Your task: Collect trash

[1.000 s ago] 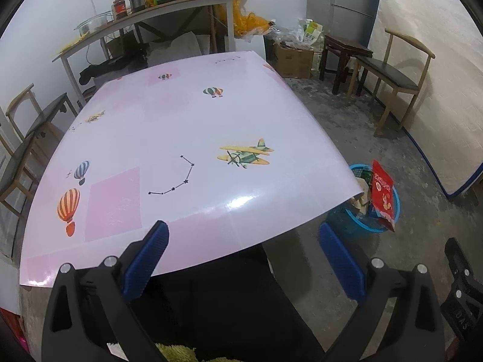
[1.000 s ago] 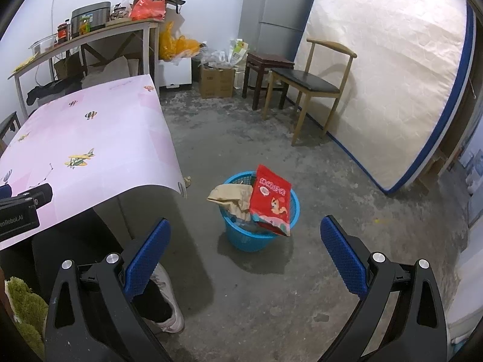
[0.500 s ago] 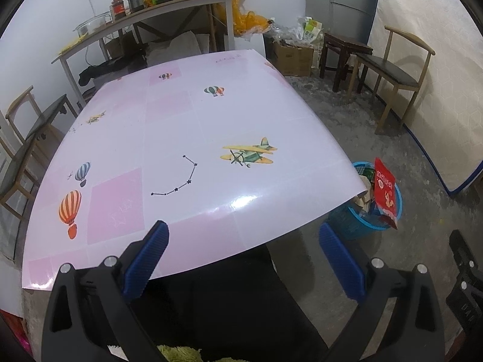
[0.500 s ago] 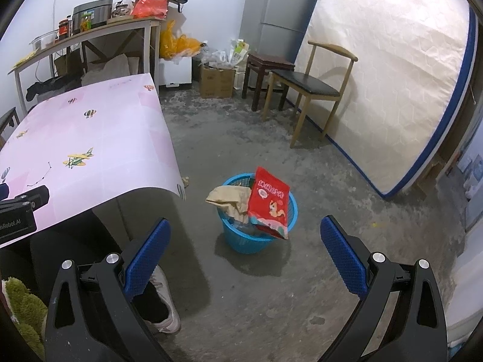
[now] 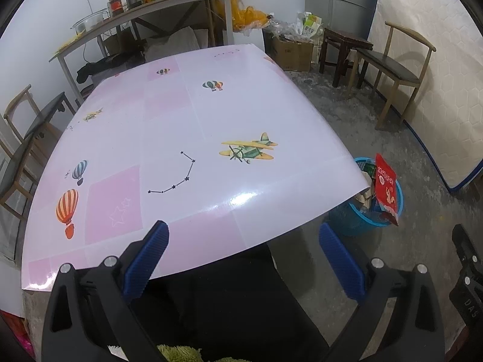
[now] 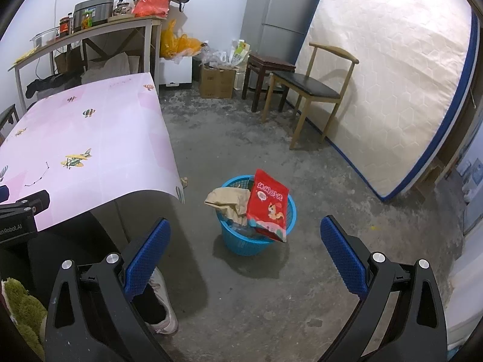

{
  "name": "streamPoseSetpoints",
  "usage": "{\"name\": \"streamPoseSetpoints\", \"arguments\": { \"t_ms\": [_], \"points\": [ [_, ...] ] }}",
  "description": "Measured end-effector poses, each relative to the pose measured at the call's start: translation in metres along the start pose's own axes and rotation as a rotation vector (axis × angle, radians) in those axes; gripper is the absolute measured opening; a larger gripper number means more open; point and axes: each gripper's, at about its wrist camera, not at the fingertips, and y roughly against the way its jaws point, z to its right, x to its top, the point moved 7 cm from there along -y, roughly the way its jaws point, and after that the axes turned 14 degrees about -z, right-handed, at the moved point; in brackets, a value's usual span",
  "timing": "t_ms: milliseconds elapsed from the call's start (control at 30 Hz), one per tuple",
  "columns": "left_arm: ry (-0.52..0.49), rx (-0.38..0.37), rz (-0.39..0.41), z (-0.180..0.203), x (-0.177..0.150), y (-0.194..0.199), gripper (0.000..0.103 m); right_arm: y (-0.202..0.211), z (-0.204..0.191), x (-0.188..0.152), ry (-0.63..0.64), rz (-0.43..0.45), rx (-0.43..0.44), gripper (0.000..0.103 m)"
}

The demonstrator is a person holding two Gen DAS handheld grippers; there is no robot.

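Trash is seen gathered in a blue basket (image 6: pixel 256 238) standing on the concrete floor (image 6: pixel 317 181), ahead of the right gripper (image 6: pixel 245 252) and roughly between the lines of its two fingers (image 6: pixel 342 256). A red snack bag (image 6: pixel 267 205) is propped upright against the basket's rim on the side toward the right-hand finger, its lower corner hanging over the outside, and a crumpled brown paper (image 6: pixel 228 199) is draped over the rim on the side toward the left-hand finger. The right gripper is spread wide with nothing held between the blue pads. In the left wrist view the same basket (image 5: pixel 362 223) and red bag (image 5: pixel 386 187) are found beyond and outside the right-hand finger, partly hidden by the corner of the tabletop (image 5: pixel 181 138). The left gripper (image 5: pixel 243 262) is likewise released and empty, its fingers (image 5: pixel 146 259) poised over the near edge of the tabletop, which is covered by a glossy pink sheet printed with balloons, a biplane and a star line. A small scrap (image 6: pixel 184 182) is seen on the floor just below the hanging corner of the sheet. A white shoe (image 6: pixel 160 310) is visible on the floor close under the right gripper's left-hand finger. Farther ahead, a wooden chair (image 6: pixel 311 90) and a mattress (image 6: pixel 392 75) leaning on the wall are seen.
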Motion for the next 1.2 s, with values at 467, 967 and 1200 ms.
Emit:
{"name": "streamPoseSetpoints", "arguments": {
  "t_ms": [467,967,1200],
  "points": [
    [-0.004,0.000,-0.005,-0.0014,0.0001,-0.0030,0.097,-0.0005,0.0012,0.0017,0.005,0.000,0.000,0.096],
    [-0.005,0.000,-0.010,-0.0029,-0.0011,-0.0065,0.097,-0.0002,-0.0010,0.0029,0.005,-0.003,0.003,0.095],
    [-0.008,0.001,-0.014,-0.0026,-0.0019,-0.0067,0.097,-0.0005,-0.0008,0.0035,0.007,-0.004,0.003,0.095]
  ]
}}
